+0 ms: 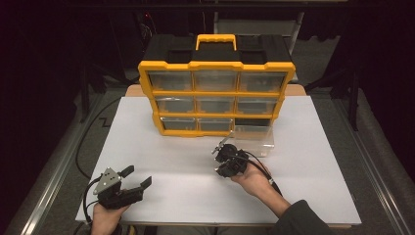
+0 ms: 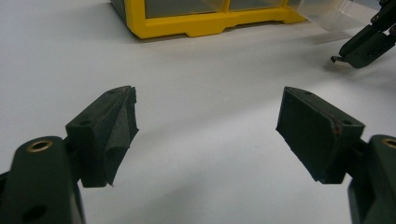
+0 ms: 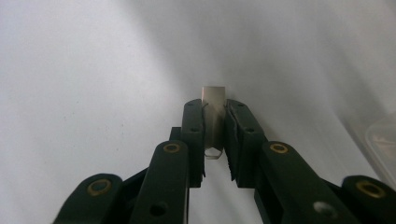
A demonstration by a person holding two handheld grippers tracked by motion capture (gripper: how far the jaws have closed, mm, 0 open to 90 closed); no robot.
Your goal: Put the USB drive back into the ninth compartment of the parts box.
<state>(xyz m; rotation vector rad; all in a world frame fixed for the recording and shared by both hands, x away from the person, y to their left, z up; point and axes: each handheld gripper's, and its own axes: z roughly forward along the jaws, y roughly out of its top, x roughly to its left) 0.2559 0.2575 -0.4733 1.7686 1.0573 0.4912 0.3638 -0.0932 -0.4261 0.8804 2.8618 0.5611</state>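
My right gripper (image 1: 218,155) hovers just above the white table, right of centre, and is shut on a small pale metal clip (image 3: 214,112) that pokes out past the jaw tips. The left gripper view catches that gripper (image 2: 369,44) at its top right, with the clip (image 2: 337,59) at its tip. A clear plastic drawer (image 1: 254,137) lies on the table just beyond it. My left gripper (image 1: 137,177) rests near the front left corner; its jaws (image 2: 208,121) stand wide open over bare table.
A yellow and black drawer organizer (image 1: 215,93) with several clear drawers stands at the back of the table (image 1: 171,196); its bottom right slot is vacant. Black cables trail off the front and left edges. Dark floor and metal rails surround the table.
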